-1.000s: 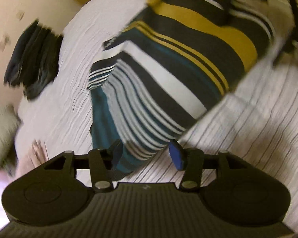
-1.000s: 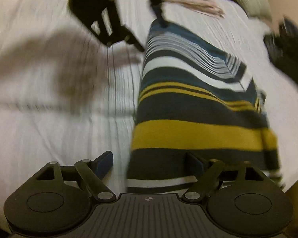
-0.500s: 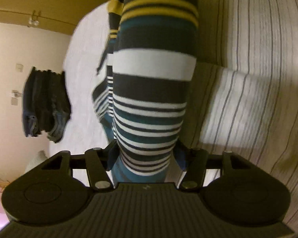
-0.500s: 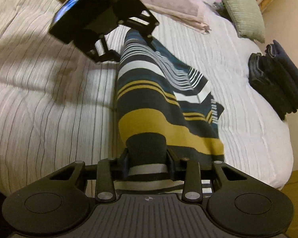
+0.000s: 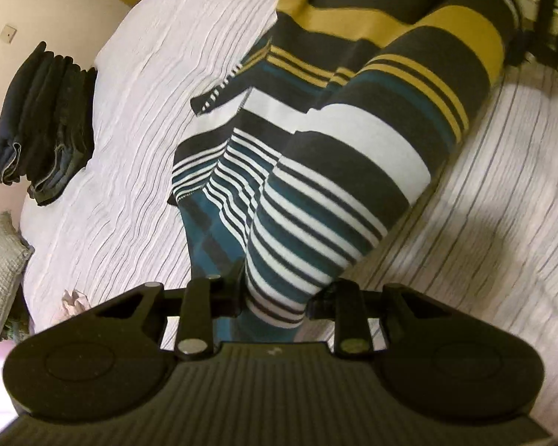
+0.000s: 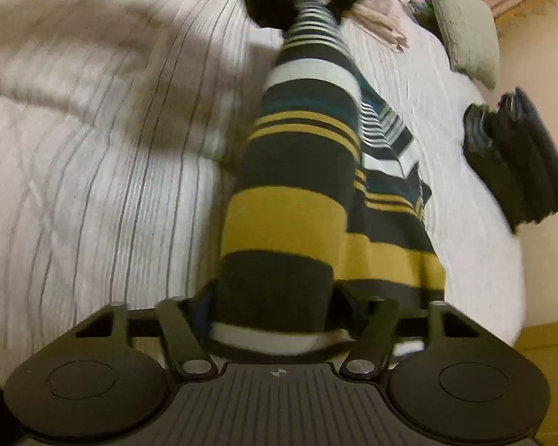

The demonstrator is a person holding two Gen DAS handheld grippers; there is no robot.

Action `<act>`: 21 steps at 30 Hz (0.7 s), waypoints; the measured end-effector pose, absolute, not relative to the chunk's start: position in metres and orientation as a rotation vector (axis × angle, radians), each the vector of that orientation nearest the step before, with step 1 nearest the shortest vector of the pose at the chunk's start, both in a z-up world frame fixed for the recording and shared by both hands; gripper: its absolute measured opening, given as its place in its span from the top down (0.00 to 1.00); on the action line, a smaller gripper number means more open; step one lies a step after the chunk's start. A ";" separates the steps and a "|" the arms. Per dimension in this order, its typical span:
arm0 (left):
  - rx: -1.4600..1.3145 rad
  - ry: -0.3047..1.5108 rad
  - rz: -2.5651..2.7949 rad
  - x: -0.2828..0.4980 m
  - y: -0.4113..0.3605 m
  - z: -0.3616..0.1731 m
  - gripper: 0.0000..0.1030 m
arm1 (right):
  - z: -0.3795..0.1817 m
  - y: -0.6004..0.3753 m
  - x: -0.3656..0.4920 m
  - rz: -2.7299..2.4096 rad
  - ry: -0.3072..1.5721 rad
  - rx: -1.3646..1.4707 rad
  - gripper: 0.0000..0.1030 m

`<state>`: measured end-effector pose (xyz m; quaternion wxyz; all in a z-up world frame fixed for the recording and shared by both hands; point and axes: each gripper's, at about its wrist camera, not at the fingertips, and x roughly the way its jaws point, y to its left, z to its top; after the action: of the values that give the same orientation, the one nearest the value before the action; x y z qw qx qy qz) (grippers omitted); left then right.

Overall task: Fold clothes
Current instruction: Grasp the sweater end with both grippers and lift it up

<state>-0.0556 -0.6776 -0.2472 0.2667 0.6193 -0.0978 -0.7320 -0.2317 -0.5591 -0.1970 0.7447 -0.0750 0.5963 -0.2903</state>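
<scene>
Grippers both clamped: we hold the teal, white, black and mustard striped knit garment (image 5: 338, 171) stretched between left gripper (image 5: 279, 297) and right gripper (image 6: 271, 316) over the white pinstriped bed (image 5: 141, 85).

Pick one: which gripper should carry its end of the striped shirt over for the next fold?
Probably left. The left gripper pinches the teal end of the striped shirt, with open bed beside it. The right gripper holds the mustard end by the bed's edge, better as anchor.

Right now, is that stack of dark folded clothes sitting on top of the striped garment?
No, the stack of dark folded clothes rests on the bedspread near the bed's edge, well apart from the striped garment.
</scene>
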 end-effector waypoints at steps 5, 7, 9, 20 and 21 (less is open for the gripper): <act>1.663 -0.157 -1.974 -0.062 -0.668 -0.216 0.77 | -0.126 -0.583 -0.274 -0.564 1.237 -0.177 0.62; 1.644 -0.123 -1.955 -0.066 -0.666 -0.200 0.77 | -0.094 -0.600 -0.288 -0.532 1.199 -0.217 0.64; 1.617 -0.094 -1.918 -0.069 -0.667 -0.181 0.77 | -0.071 -0.621 -0.295 -0.484 1.162 -0.271 0.64; 1.443 0.026 -1.535 -0.072 -0.704 -0.080 0.78 | 0.004 -0.774 -0.278 -0.259 0.926 -0.662 0.65; 1.438 0.034 -1.510 -0.080 -0.698 -0.081 0.78 | -0.003 -0.772 -0.282 -0.246 0.921 -0.665 0.65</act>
<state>-0.0804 -0.6984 -0.0812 0.5037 0.5957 0.0142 -0.6255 -0.2822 -0.7717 -0.0030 0.8359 -0.3143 0.4348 -0.1162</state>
